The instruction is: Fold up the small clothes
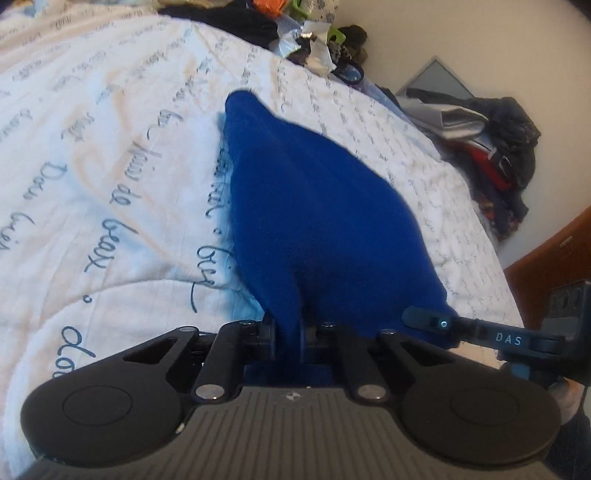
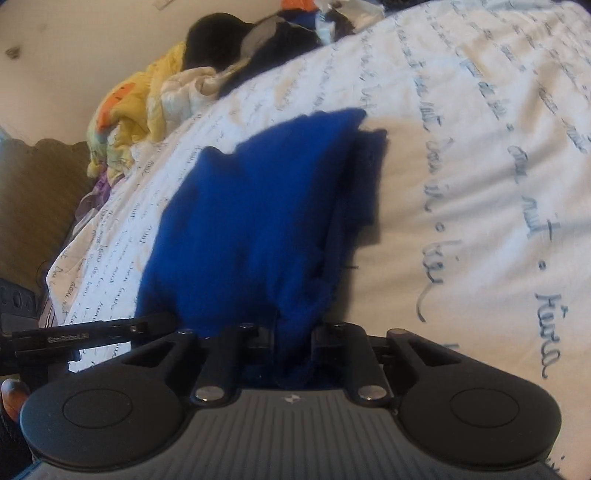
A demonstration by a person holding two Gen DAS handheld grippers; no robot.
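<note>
A small royal-blue garment is held up off a white bedspread printed with blue handwriting. My left gripper is shut on its near edge; the cloth runs away from the jaws toward a far pointed corner. My right gripper is shut on another part of the same blue garment, whose far end rests on the bedspread with a darker folded layer at its right side. The other gripper's body shows at the right edge of the left wrist view.
A heap of mixed dark and coloured clothes lies at the far end of the bed. More dark clothes sit beside it near a wall. A yellow and orange blanket is bunched at the bed's edge. Wooden furniture stands at the right.
</note>
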